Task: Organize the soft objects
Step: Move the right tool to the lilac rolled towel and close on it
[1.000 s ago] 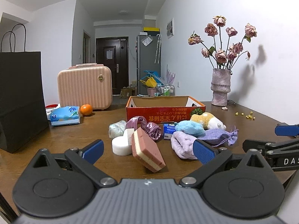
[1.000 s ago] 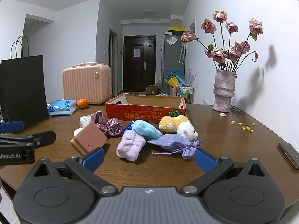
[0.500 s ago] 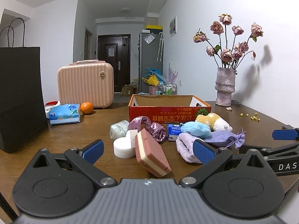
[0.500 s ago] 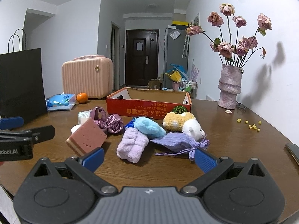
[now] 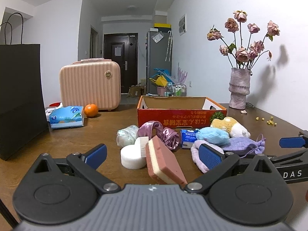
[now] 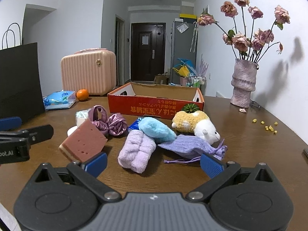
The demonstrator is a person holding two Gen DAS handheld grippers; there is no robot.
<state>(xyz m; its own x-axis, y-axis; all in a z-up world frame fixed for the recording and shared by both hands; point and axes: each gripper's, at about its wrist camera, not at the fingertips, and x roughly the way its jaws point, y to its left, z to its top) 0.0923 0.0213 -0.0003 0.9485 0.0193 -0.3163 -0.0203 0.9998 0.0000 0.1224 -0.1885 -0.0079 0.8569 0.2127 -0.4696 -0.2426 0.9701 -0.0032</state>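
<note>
Soft things lie in a heap on the brown table in front of a red cardboard box [image 5: 181, 115] [image 6: 154, 107]. A pink sponge [image 5: 163, 160] [image 6: 84, 143] leans on a white foam disc [image 5: 131, 156]. Beside them are a purple satin scrunchie [image 5: 159, 132] [image 6: 109, 122], a lilac rolled towel [image 6: 137, 151], a blue fluffy pad [image 5: 213, 135] [image 6: 156, 131], a lilac drawstring pouch [image 6: 192, 146] and a yellow-white plush [image 6: 196, 124]. My left gripper [image 5: 153, 155] is open with the sponge just ahead. My right gripper [image 6: 154, 163] is open, close before the towel.
A black paper bag [image 5: 19, 96] stands at the left. Behind it are a pink suitcase [image 5: 90, 85], a tissue pack [image 5: 66, 116] and an orange [image 5: 91, 110]. A vase of dried roses [image 6: 243, 82] stands at the back right. Yellow crumbs [image 6: 269, 128] dot the table's right side.
Both grippers have moved forward toward the heap, so the sponge and towel look larger and nearer. Both stay open, and no object has shifted.
</note>
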